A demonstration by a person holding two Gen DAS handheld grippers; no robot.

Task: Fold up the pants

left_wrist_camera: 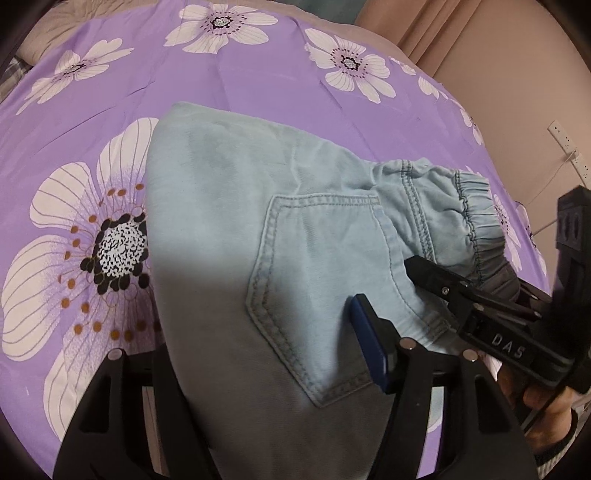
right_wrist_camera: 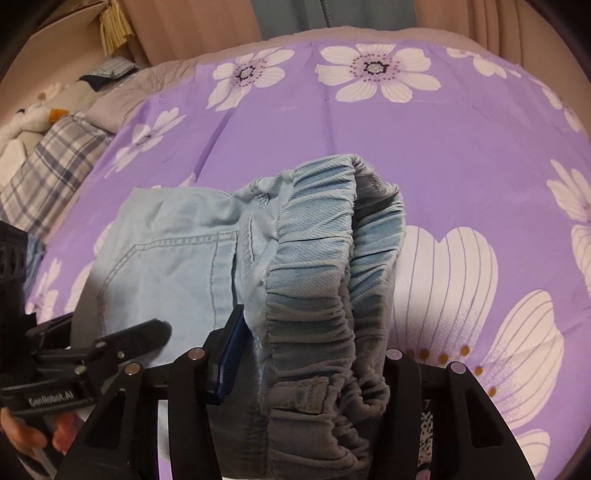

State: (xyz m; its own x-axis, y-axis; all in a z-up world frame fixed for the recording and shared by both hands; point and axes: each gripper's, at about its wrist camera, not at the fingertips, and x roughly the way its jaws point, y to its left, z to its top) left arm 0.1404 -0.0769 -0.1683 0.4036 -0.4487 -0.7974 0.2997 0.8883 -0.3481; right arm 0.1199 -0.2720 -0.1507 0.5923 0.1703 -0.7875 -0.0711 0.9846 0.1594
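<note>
Light blue denim pants (left_wrist_camera: 236,229) lie partly folded on the purple flowered bedsheet (left_wrist_camera: 258,81). Their back pocket (left_wrist_camera: 325,280) faces up and the elastic waistband (left_wrist_camera: 476,221) bunches at the right. My left gripper (left_wrist_camera: 266,362) is shut on the pants' near fabric, which passes between its fingers. My right gripper (right_wrist_camera: 306,369) is shut on the gathered waistband (right_wrist_camera: 325,295) and holds it raised off the sheet. The right gripper also shows in the left wrist view (left_wrist_camera: 461,291), at the waistband. The left gripper shows in the right wrist view (right_wrist_camera: 122,343), over the pocket side of the pants (right_wrist_camera: 166,258).
A plaid pillow (right_wrist_camera: 51,166) and piled bedding (right_wrist_camera: 29,118) lie at the bed's far left. Beige curtains (right_wrist_camera: 192,26) hang behind the bed. A wall with a power strip (left_wrist_camera: 565,144) is at the right. Purple sheet (right_wrist_camera: 443,129) lies beyond the pants.
</note>
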